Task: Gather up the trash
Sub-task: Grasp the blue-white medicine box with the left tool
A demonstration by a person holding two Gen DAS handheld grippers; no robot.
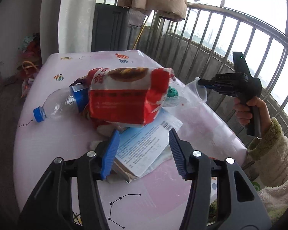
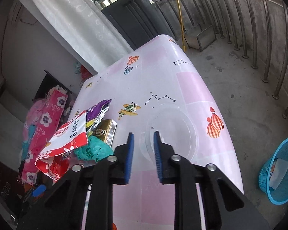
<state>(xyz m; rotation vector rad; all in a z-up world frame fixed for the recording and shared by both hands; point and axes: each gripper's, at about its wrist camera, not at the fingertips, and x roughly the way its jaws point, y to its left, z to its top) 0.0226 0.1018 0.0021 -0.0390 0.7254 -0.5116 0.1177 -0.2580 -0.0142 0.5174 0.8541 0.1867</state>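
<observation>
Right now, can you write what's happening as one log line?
left gripper: open, over paper leaflet | right gripper: shut on clear plastic cup | blue basket: on floor

bottle [image 1: 57, 103] left of snack bag [image 1: 128, 95] | both on table [image 1: 48, 145]

Black claws [image 1: 143, 149], ribbed blue pads [image 1: 110, 154]

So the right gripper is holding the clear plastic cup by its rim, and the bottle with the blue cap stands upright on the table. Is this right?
Not quite. The bottle with the blue cap is lying on its side on the table, not upright; the left wrist view shows this. The rest holds: the right gripper grips the clear plastic cup by its rim.
</observation>
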